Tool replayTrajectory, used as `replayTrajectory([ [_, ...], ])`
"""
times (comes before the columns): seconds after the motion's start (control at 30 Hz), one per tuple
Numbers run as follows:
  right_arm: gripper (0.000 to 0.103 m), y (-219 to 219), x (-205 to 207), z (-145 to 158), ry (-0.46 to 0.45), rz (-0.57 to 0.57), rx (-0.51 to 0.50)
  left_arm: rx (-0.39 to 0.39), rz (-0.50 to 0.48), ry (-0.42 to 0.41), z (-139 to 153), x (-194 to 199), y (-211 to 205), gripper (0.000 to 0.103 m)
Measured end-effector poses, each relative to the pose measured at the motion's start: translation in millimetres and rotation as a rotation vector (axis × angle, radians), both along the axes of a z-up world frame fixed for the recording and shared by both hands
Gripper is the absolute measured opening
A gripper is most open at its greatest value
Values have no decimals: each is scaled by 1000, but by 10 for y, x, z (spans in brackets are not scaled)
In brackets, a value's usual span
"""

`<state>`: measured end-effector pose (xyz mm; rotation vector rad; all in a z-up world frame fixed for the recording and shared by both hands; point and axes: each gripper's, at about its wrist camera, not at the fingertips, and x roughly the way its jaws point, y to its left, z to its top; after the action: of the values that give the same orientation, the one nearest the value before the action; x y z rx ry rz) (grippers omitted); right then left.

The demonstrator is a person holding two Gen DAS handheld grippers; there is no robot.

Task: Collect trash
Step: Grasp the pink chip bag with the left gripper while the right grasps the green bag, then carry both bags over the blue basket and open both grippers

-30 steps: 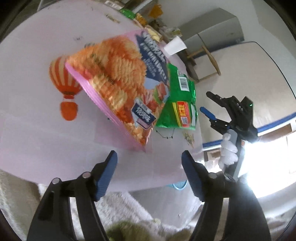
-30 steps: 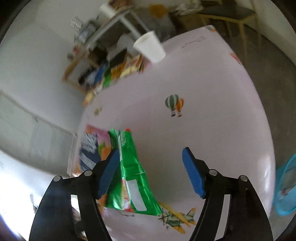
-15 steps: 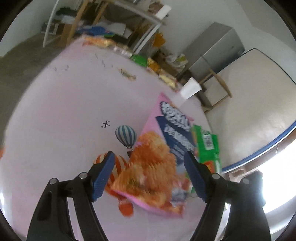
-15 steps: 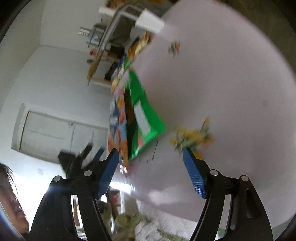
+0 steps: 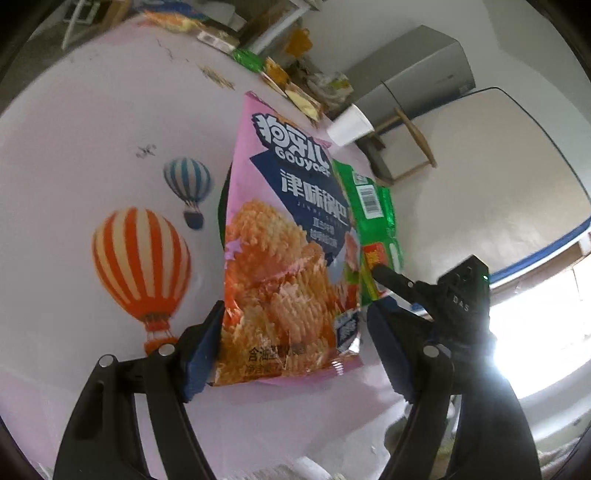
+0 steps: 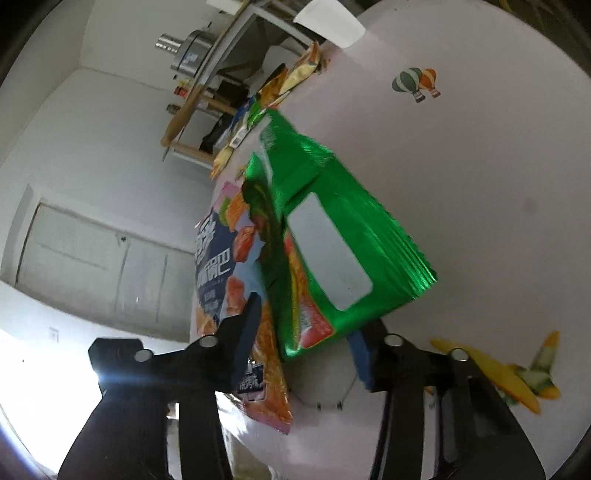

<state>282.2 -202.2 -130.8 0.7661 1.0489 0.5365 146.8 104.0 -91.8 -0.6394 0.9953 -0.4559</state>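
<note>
Jaws of left gripper (image 5: 291,345) parted, straddling pink chip bag (image 5: 284,240) on worktop (image 5: 74,140); green packet (image 5: 376,221) half hidden behind it | right gripper (image 6: 303,350) jaws closing around green packet's (image 6: 332,236) blurred corner, pad contact unclear

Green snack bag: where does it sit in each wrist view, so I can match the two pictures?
Left wrist: green snack bag right of centre, partly tucked behind the pink chip bag's right edge.
Right wrist: green snack bag at centre, its near end between the closing right claw's fingers.
Shared landmark: the white paper cup at the table's far edge.
</note>
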Motion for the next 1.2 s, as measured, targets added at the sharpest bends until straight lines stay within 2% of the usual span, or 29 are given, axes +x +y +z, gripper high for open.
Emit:
replayTrajectory([
  [0.07,26,15,7,-43,11,-14,18,25,19,31,-45,45,-7,55],
  [0.1,21,13,-2,-57,15,-20,24,37,26,39,-59,48,-3,51],
  [0.2,15,-30,-21,-71,19,-43,39,65,51,43,-76,58,21,33],
  [0.3,6,-144,-94,-2,-4,-62,71,4,59,35,-47,-3,125,22],
  [0.37,4,-229,-138,75,-36,-84,81,-15,61,10,3,-14,152,17],
  [0.47,2,-372,-194,169,-77,-117,119,-85,53,-35,150,-60,162,12],
  [0.6,2,-687,-365,353,-140,-194,139,-130,10,-138,430,-76,3,9],
  [0.67,2,-889,-490,418,-168,-238,155,-136,-24,-160,527,-66,-135,9],
  [0.8,2,-1414,-842,491,-200,-359,185,-128,-131,-194,724,-1,-645,9],
  [0.93,2,-2064,-1308,492,-205,-526,146,-128,-251,-228,878,40,-1309,9],
  [1.07,2,-2745,-1871,335,-168,-712,77,-132,-366,-228,919,58,-1976,9],
  [1.2,2,-3269,-2454,-111,-57,-908,69,-102,-472,-199,840,-25,-2632,9],
])
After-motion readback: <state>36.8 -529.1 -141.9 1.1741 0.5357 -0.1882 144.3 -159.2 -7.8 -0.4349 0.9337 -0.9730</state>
